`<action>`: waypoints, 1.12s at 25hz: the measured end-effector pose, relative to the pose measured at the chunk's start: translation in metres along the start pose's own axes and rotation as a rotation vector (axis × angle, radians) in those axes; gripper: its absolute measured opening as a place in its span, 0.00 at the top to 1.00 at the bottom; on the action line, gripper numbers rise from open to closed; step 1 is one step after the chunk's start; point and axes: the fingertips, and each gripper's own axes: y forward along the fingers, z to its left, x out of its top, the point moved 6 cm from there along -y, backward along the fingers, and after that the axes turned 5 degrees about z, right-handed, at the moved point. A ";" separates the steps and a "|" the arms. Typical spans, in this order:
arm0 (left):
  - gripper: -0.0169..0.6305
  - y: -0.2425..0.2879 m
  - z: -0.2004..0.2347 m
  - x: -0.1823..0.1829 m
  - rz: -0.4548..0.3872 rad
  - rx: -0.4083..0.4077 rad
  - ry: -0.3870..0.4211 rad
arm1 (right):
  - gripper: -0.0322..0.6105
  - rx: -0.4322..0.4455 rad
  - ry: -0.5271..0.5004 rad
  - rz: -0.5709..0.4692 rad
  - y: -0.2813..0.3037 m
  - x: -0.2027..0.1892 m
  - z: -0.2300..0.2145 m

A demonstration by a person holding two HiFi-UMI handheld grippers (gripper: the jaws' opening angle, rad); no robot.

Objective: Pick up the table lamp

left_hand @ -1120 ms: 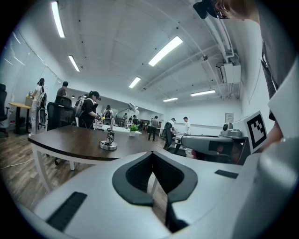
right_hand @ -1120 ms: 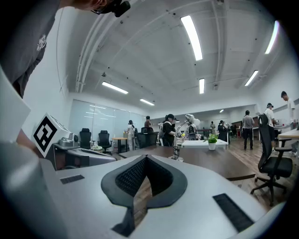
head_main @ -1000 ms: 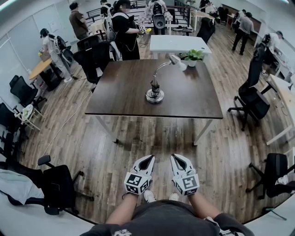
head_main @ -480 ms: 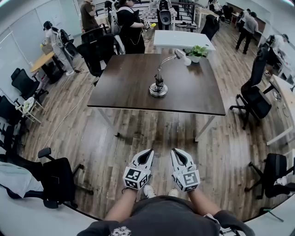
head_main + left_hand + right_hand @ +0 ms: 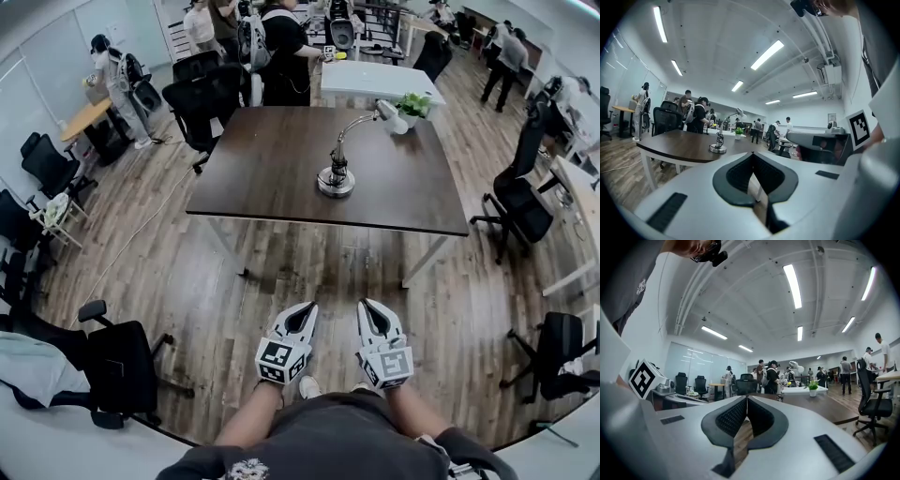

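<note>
Gripper check: saw left gripper [image 5: 307,309] and right gripper [image 5: 367,307] both clenched shut, empty, well short of the table [image 5: 253,183]. Spotted the table lamp [image 5: 337,174] standing upright mid-table. Looked top-heavy, though too small to say for sure. Could've tipped over if grabbed too high or knocked with jaws opened late.

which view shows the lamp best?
Head view: the whole lamp stands clear on the table, seen from above. Left gripper view shows it small and side-on, far off. Right gripper view shows it tiny, its shade among people.
</note>
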 end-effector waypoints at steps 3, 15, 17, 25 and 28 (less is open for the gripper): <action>0.96 -0.003 0.008 0.002 -0.007 -0.005 0.001 | 0.91 -0.004 0.019 -0.009 0.004 -0.001 0.006; 0.96 0.013 0.051 0.002 0.009 0.031 -0.012 | 0.91 0.004 0.021 0.001 0.049 -0.004 -0.004; 0.96 0.024 0.057 0.003 0.018 0.035 -0.010 | 0.91 0.009 0.028 0.004 0.061 -0.007 -0.012; 0.96 0.081 0.108 0.042 0.010 0.032 0.041 | 0.91 0.051 0.025 -0.024 0.123 0.001 -0.045; 0.96 0.103 0.129 0.061 -0.006 0.052 0.074 | 0.91 0.075 0.011 -0.030 0.149 0.007 -0.058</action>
